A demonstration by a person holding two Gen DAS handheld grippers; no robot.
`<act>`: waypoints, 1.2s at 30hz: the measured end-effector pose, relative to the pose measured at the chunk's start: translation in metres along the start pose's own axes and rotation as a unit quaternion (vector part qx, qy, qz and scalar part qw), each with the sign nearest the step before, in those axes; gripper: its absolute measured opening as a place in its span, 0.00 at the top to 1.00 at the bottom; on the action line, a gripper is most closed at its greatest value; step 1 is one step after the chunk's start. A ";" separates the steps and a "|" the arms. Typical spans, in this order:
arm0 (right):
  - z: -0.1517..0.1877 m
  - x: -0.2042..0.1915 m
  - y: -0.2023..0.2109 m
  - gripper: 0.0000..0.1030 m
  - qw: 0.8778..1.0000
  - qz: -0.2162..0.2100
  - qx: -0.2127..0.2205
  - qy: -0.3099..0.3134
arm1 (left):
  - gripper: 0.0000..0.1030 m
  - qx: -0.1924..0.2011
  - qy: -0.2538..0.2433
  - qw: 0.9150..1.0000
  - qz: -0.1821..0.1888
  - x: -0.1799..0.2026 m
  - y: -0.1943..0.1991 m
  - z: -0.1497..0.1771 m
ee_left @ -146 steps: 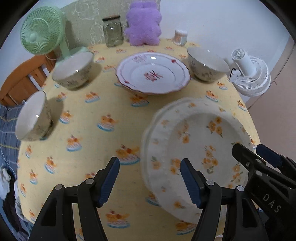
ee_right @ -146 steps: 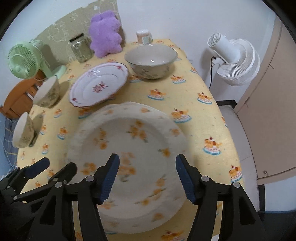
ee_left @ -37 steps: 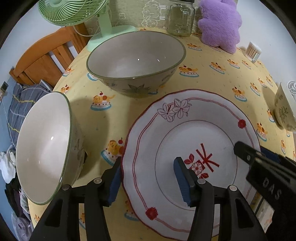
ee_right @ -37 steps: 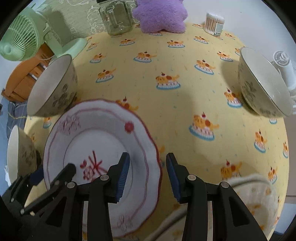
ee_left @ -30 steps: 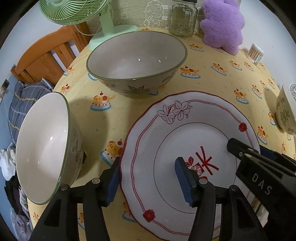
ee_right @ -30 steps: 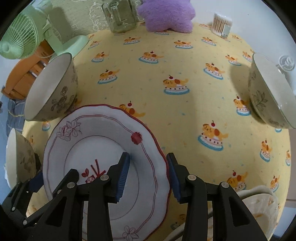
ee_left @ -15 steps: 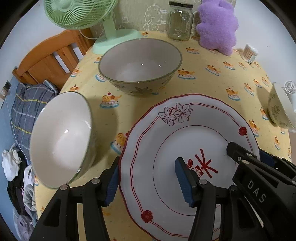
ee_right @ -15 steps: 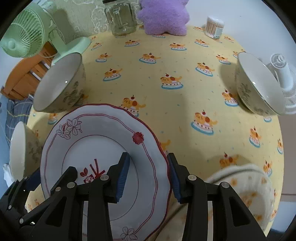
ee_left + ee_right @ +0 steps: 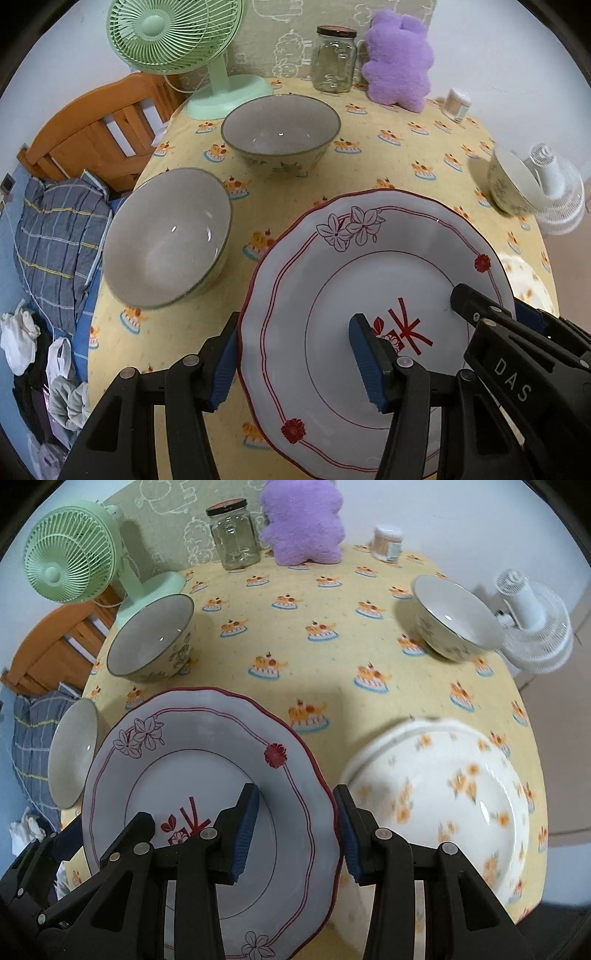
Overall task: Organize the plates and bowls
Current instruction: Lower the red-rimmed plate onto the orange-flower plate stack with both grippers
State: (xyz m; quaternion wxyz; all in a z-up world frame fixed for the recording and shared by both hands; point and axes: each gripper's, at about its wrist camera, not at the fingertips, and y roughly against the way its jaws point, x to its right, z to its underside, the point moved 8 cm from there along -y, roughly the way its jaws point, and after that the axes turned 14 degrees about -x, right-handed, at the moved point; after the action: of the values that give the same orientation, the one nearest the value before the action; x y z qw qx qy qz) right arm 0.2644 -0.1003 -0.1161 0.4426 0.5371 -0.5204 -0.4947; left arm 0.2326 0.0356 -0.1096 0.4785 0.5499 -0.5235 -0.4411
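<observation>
The red-rimmed plate (image 9: 373, 310) is held up off the table (image 9: 332, 602) by both grippers together. The left gripper (image 9: 295, 363) is clamped across the plate's left rim, one pad under the edge and one on the face. The right gripper (image 9: 293, 827) is clamped in the same way on the right rim. The plate hangs over the near part of the table, a little tilted.

I judge that the step in hand is the carrying of this plate to the flowered plate (image 9: 443, 797), which lies at the near right corner of the table. It may be a stack of two, but the blur does not let me tell. The next move calls for both hands to travel together toward the right, keeping the plate level. Then they should lower it centered on the flowered plate and let go only when it rests.

Counted: two plates are sure, the red-rimmed one and the flowered one. There are three bowls. One bowl (image 9: 166, 236) is at the left edge, one bowl (image 9: 280, 133) is near the far left corner, and one bowl (image 9: 450, 616) is at the right edge. All three bowls are apart and not yet stacked.
</observation>
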 end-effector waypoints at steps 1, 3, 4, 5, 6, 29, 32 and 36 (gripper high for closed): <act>0.007 0.001 0.002 0.56 1.000 0.001 0.001 -0.007 | 0.44 0.002 -0.005 1.000 0.000 0.000 0.002 0.005; 0.021 0.003 0.006 0.56 1.000 0.003 0.003 -0.023 | 0.44 0.002 -0.015 1.000 0.003 0.001 0.004 0.013; 0.027 0.004 0.008 0.56 1.000 0.004 0.004 -0.030 | 0.44 0.001 -0.020 1.000 0.008 0.002 0.005 0.017; 0.033 0.006 0.010 0.56 0.999 0.005 0.004 -0.038 | 0.44 -0.001 -0.027 1.000 0.011 0.003 0.006 0.021; 0.037 0.007 0.011 0.56 0.999 0.006 0.004 -0.044 | 0.44 -0.002 -0.032 0.999 0.013 0.005 0.007 0.024; 0.060 0.112 0.028 0.55 0.998 0.005 0.012 -0.066 | 0.44 -0.010 -0.049 0.999 0.014 0.111 0.006 0.044; 0.054 0.127 0.027 0.56 0.998 0.007 0.008 -0.058 | 0.44 -0.015 -0.042 0.999 0.013 0.126 0.002 0.043; 0.047 0.149 0.024 0.56 0.999 0.009 0.002 -0.049 | 0.44 -0.024 -0.035 0.999 0.013 0.146 -0.005 0.043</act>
State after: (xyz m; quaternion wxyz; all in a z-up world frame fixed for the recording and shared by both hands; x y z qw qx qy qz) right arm 0.2099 -0.2484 -0.1088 0.4205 0.5081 -0.5473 -0.5153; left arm 0.2004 -0.1125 -0.1188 0.4786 0.5159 -0.5361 -0.4662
